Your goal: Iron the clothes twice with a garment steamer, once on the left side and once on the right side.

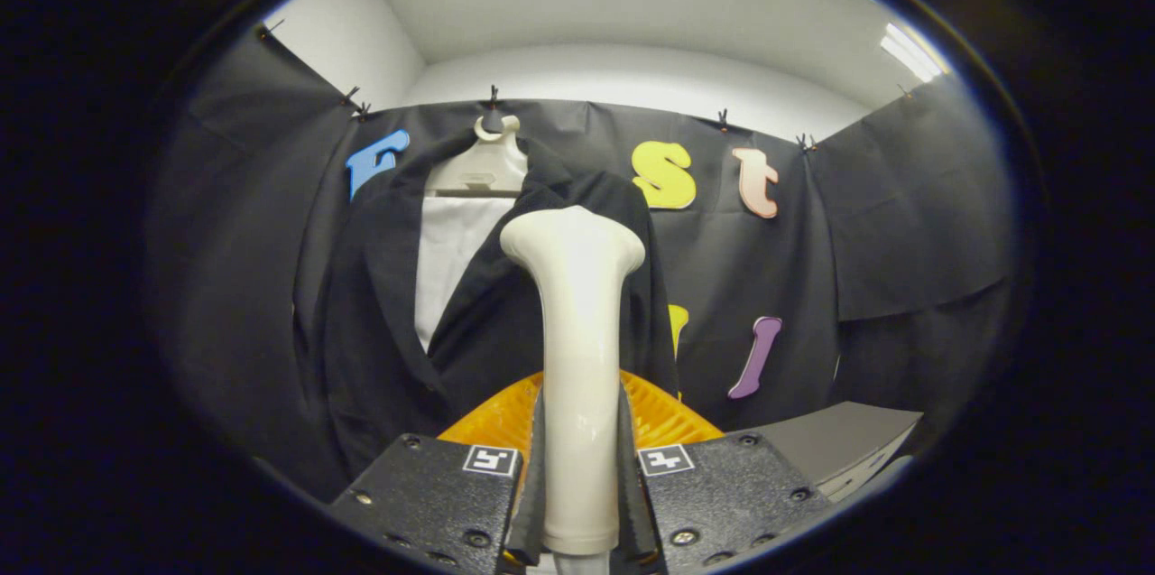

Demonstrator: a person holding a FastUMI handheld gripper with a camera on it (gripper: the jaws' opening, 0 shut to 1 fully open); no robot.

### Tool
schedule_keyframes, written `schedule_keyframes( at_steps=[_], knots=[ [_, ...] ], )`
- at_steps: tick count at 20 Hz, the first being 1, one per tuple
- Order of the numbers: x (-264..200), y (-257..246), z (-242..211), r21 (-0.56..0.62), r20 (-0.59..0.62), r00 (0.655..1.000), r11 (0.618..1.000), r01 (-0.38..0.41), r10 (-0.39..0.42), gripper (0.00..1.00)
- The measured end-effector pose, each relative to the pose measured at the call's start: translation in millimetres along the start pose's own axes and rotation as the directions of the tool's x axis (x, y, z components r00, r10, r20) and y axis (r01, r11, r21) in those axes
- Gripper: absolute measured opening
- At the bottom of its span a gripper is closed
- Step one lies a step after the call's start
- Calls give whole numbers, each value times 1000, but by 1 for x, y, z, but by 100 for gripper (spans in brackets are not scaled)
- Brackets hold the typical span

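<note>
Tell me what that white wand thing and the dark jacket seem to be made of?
The garment steamer, clamped between the fingers, looks like smooth glossy plastic: cream-white, with soft highlights along its stem. The jacket on the hanger looks like matte woven cloth, dull black, folding softly at the lapels; the exact fibre is unclear.

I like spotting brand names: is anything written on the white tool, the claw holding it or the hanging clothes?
Garment steamer: no words or brand visible.
Claw, shut on the steamer's handle: each side carries a square black-and-white marker, a pattern rather than words.
Black jacket and white hanger: no label visible.
</note>
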State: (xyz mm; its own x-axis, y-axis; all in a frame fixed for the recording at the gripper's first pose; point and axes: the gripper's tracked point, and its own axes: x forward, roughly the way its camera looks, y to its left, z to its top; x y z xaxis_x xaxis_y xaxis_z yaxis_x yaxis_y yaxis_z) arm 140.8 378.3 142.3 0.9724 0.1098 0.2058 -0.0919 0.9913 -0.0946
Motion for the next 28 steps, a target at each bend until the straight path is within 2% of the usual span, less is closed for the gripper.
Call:
schedule_keyframes(
  at_steps=[13, 28],
  knots=[
    [-41, 9, -88, -32, -172, 985, 999, 5, -11, 35],
    [-97, 6, -190, -69, -397, 917, 998, -13, -16, 36]
  ],
)
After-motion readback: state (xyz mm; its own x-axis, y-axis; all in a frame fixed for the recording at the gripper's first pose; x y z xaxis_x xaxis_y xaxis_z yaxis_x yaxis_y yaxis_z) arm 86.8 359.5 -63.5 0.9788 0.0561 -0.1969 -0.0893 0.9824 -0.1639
